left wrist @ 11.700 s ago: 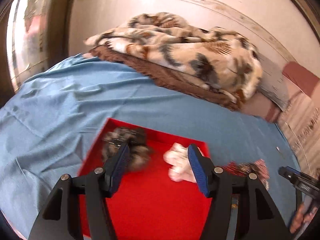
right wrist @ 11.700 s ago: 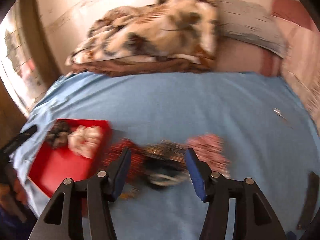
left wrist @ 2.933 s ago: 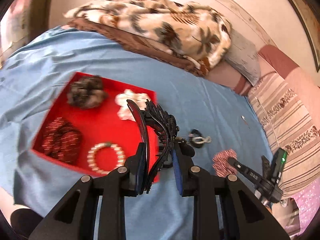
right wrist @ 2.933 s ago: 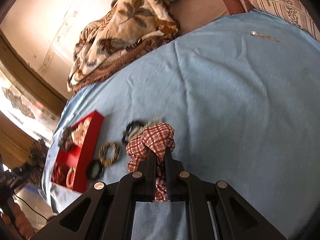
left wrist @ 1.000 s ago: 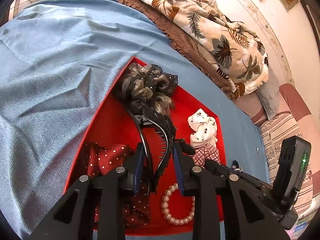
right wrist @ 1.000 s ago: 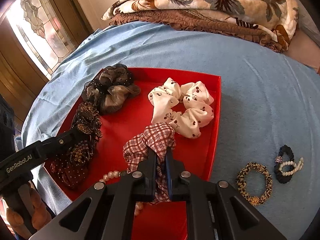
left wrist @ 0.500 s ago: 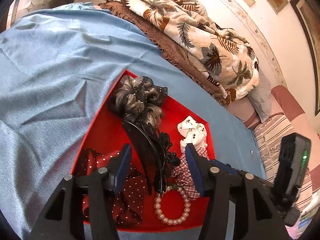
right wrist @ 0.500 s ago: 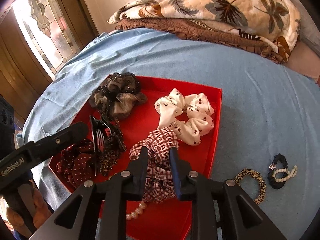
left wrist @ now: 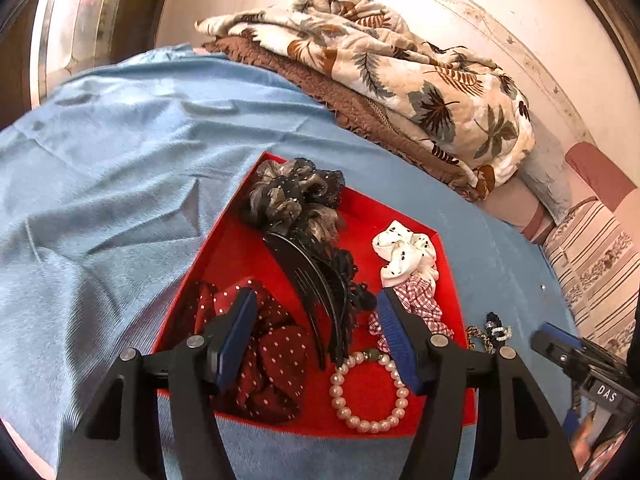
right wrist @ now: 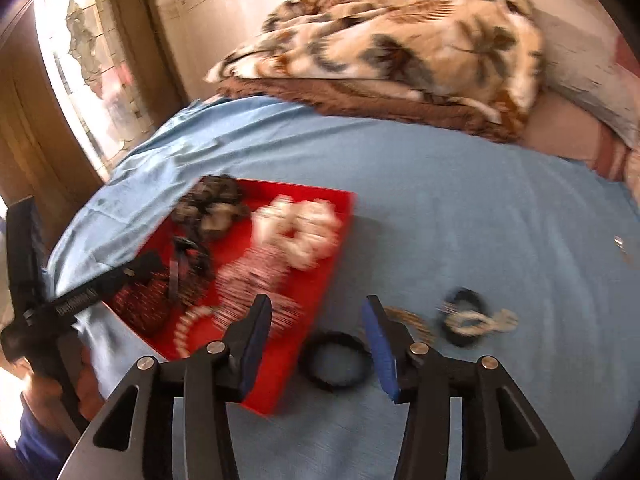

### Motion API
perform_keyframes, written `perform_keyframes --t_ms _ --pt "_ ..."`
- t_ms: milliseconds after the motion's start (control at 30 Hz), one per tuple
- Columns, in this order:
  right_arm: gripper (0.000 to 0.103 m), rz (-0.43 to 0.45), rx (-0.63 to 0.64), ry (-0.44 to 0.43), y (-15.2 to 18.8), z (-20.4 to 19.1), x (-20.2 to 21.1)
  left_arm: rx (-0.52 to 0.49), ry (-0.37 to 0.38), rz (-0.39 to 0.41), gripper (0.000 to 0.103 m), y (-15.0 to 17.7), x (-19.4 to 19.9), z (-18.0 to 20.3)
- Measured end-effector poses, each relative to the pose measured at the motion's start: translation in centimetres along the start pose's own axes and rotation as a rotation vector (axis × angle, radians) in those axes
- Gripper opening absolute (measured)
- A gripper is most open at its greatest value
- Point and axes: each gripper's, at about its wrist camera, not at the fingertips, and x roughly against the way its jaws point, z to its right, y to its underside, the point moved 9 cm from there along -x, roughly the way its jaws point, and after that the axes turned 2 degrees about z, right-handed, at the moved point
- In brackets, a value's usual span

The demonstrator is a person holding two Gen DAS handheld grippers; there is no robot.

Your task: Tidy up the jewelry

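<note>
A red tray (left wrist: 240, 248) on the blue bedsheet holds a dark grey scrunchie (left wrist: 294, 198), a black hair comb clip (left wrist: 324, 284), a white spotted scrunchie (left wrist: 404, 252), a red checked scrunchie (left wrist: 420, 300), a dark red dotted scrunchie (left wrist: 272, 356) and a pearl bracelet (left wrist: 366, 392). My left gripper (left wrist: 316, 332) is open and empty above the tray's near side. My right gripper (right wrist: 316, 336) is open and empty, over a black hair tie (right wrist: 334, 364) just right of the tray (right wrist: 324, 280). A golden bracelet (right wrist: 416, 320) and a black-and-pearl tie (right wrist: 472, 318) lie further right.
A leaf-patterned blanket (left wrist: 420, 80) on a brown quilt lies at the back of the bed. Pillows (left wrist: 592, 208) sit at the right. A wooden door frame (right wrist: 24, 120) and window are at the left. A small metal item (right wrist: 620, 242) lies on the sheet far right.
Both grippers have opened: the left let go of the black comb clip and the right let go of the checked scrunchie, both now in the tray. The right gripper moved right, off the tray.
</note>
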Motion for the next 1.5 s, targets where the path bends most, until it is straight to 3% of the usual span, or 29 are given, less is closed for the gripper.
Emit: perform_keyframes --t_ms 233,367,600,733,1033,1067,1100,1133,1167,1200,1267,1500 --pt "0.053 -0.027 -0.154 0.112 3.9 10.8 2.3 -0.031 0.029 -0.026 0.061 1.6 1.7 3.8" --pt "0.053 -0.028 -0.223 0.112 5.1 14.2 2.1 -0.143 0.072 -0.050 0.061 2.7 2.8 8.8" --pt "0.053 -0.024 -0.238 0.058 5.1 15.1 -0.7 -0.307 0.143 -0.163 0.061 5.8 0.5 16.9" --pt "0.053 -0.016 -0.231 0.034 4.8 15.5 -2.0 -0.390 0.108 -0.205 0.054 6.6 -2.8 19.9" --pt "0.053 -0.046 -0.182 0.003 3.4 16.4 -5.9 -0.409 0.010 -0.359 0.053 7.9 -10.4 20.8" --pt "0.050 -0.044 -0.173 -0.003 3.1 16.2 -6.2 -0.406 0.004 -0.368 0.053 8.1 -10.8 20.8" --pt "0.034 -0.047 -0.165 -0.014 2.9 16.0 -6.4 -0.404 -0.001 -0.382 0.051 8.2 -11.3 20.7" --pt "0.012 -0.057 -0.156 -0.027 2.8 15.8 -6.8 -0.402 -0.001 -0.395 0.043 8.5 -11.7 20.7" --pt "0.006 -0.075 -0.142 -0.035 2.8 15.4 -7.2 -0.403 -0.001 -0.415 0.031 8.9 -12.1 20.8" --pt "0.005 -0.081 -0.134 -0.033 2.9 15.4 -7.3 -0.418 -0.022 -0.425 0.029 9.2 -12.3 20.9" --pt "0.005 -0.091 -0.116 0.005 2.8 15.7 -7.2 -0.426 0.009 -0.445 0.006 9.8 -12.4 21.7" --pt "0.005 -0.116 -0.188 0.223 3.5 22.3 -4.1 -0.418 0.130 -0.482 0.006 11.5 -11.6 24.8"
